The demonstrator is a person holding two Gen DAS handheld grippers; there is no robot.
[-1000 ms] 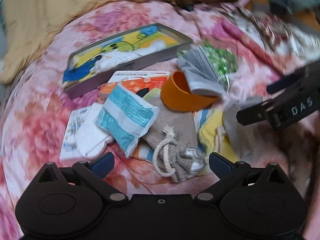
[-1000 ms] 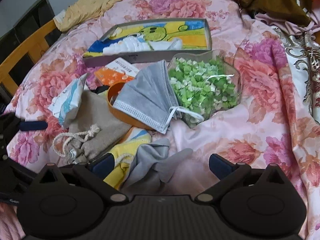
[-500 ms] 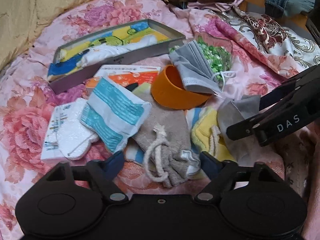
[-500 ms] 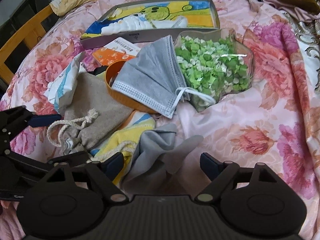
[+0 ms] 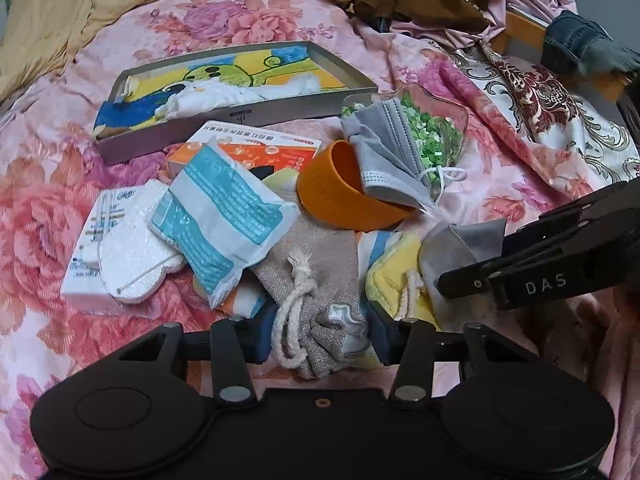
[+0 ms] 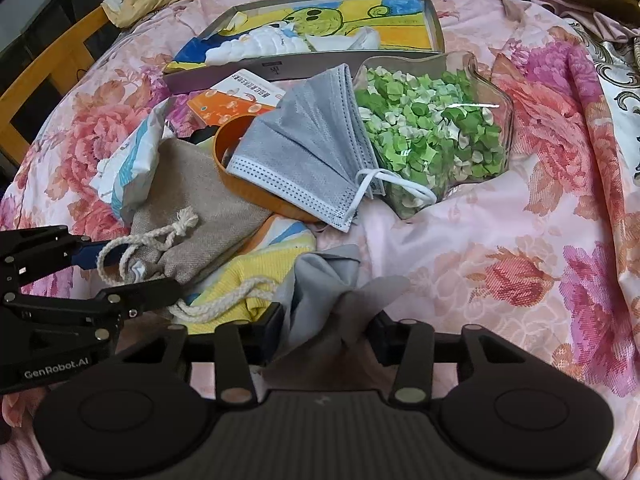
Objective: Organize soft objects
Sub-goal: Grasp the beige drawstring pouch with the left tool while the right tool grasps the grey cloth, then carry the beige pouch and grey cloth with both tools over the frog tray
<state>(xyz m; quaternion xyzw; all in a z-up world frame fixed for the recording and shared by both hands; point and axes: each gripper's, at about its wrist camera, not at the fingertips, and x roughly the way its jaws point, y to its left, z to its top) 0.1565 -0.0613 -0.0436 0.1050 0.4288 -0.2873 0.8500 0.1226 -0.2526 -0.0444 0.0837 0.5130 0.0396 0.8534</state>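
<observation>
A pile of soft things lies on a floral bedspread. My left gripper (image 5: pixel 318 338) has its jaws around the gathered neck of a beige drawstring pouch (image 5: pixel 316 264), pads touching the cloth; the pouch also shows in the right wrist view (image 6: pixel 200 236). My right gripper (image 6: pixel 326 330) has its jaws around a crumpled grey cloth (image 6: pixel 324 284), which also shows in the left wrist view (image 5: pixel 460 248). A grey face mask (image 6: pixel 308 152) lies over an orange cup (image 5: pixel 340 192). A yellow towel (image 6: pixel 256 272) lies under the pouch and cloth.
A grey tray (image 5: pixel 240 114) with a cartoon picture and white cloth sits at the back. A clear bag of green bits (image 6: pixel 432 128), an orange box (image 5: pixel 256 148), a teal-white packet (image 5: pixel 224 216) and a white sponge pack (image 5: pixel 120 252) surround the pile. A wooden chair (image 6: pixel 44 80) stands left.
Both grippers moved down and forward into the pile. The left jaws narrowed around the pouch's neck; the right jaws narrowed around the grey cloth.
</observation>
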